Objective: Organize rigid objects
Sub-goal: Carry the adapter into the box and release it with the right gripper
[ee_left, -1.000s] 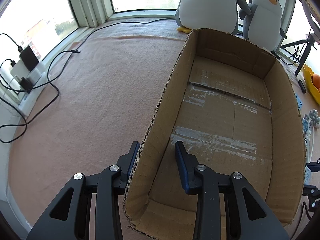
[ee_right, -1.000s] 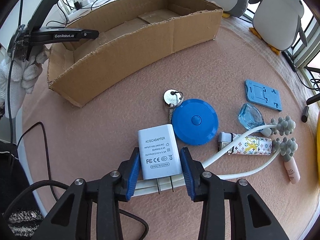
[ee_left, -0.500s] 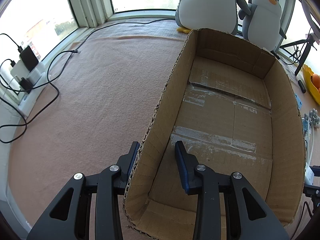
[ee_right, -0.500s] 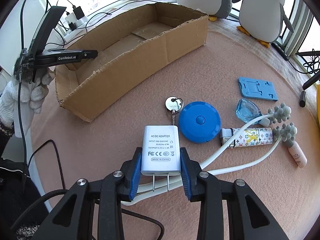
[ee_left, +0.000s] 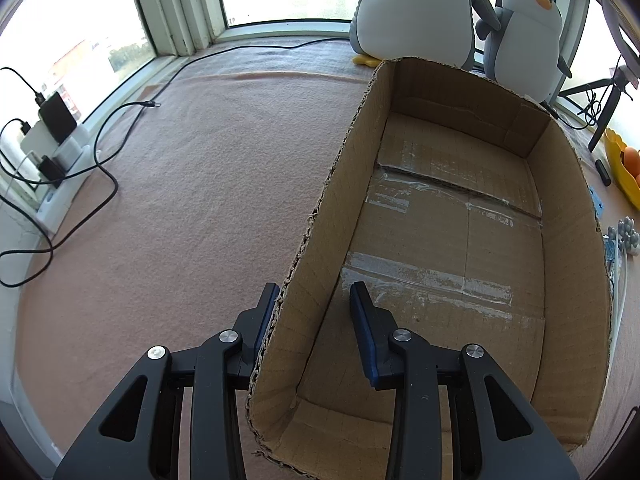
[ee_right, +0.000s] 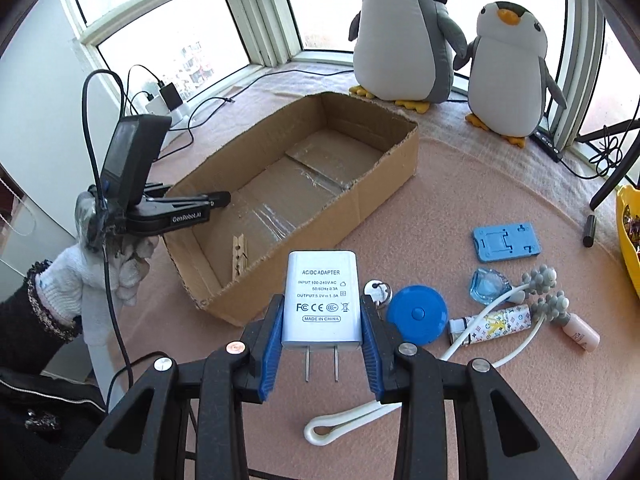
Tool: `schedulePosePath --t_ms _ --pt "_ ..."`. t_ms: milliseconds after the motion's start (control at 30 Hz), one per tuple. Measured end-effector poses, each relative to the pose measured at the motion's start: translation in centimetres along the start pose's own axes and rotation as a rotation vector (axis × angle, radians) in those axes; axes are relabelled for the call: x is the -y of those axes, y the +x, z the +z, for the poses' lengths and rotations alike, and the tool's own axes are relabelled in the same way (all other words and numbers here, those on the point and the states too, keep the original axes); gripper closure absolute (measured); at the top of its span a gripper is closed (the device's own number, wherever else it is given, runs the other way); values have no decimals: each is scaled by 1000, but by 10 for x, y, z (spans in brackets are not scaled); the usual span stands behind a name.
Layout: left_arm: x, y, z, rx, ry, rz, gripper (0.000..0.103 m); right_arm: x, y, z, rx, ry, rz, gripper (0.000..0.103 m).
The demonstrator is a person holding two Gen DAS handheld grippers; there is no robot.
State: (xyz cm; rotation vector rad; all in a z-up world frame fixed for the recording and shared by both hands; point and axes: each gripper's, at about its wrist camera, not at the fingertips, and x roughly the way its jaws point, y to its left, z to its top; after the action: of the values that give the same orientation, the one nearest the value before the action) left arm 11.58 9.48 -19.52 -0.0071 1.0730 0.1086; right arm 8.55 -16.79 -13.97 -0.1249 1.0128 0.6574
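Observation:
A white AC/DC adapter (ee_right: 320,296) hangs above the pink carpet, prongs toward the camera, and my right gripper (ee_right: 321,300) is shut on its sides. The open cardboard box (ee_right: 304,184) lies to the left and beyond it, with a wooden clothespin (ee_right: 239,256) inside against the near wall. My left gripper (ee_left: 314,300), held by a hand in a white glove, straddles the box's (ee_left: 460,240) left wall near its corner and is shut on that wall. The same left gripper (ee_right: 216,200) shows at the box's left end in the right wrist view.
On the carpet to the right lie a key (ee_right: 376,290), a blue round case (ee_right: 418,314), a patterned lighter (ee_right: 496,322), a blue glass bottle (ee_right: 486,286), a blue stand (ee_right: 506,242) and a white massager (ee_right: 540,280). Two plush penguins (ee_right: 404,32) stand behind the box. Cables and chargers (ee_left: 52,136) lie left.
My right gripper has risen with the adapter, lifting it off the carpet, and tilted so the box and penguins fill more of its view. The left gripper and the box stayed still.

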Motion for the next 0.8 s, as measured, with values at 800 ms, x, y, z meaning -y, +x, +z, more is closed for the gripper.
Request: schedulePosePath --t_ms 800 --pt "-1 1 1 2 -2 -8 68 -63 79 78 27 34 -59 71"
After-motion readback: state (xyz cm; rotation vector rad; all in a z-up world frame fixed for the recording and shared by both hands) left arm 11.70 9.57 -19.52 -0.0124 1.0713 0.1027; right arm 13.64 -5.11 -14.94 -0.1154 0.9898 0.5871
